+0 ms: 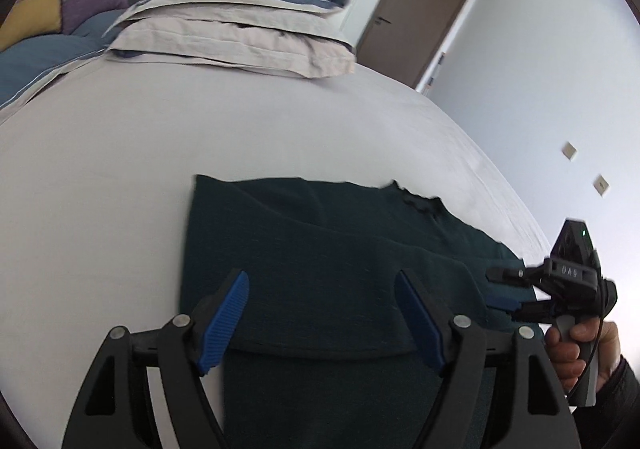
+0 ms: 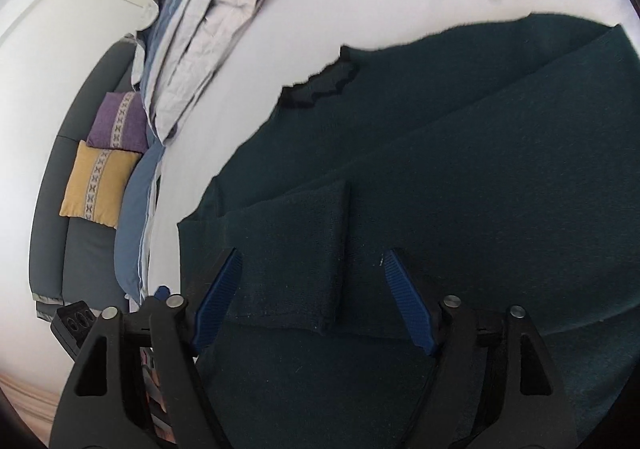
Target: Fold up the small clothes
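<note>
Folding a dark green sweater spread on the white bed; it fills the lower centre of the left wrist view and the right half of the right wrist view. Left gripper jaws apart, nothing pinched, hovering over the near hem. Right gripper jaws apart too, straddling a folded-in sleeve cuff, pads not pressing. The collar sits upper centre. Pillow stack is at the top of the frame, well apart. Best bet: pinch both near hem corners evenly, lift low, carry toward the collar, keep the sleeve tucked, edges aligned.
</note>
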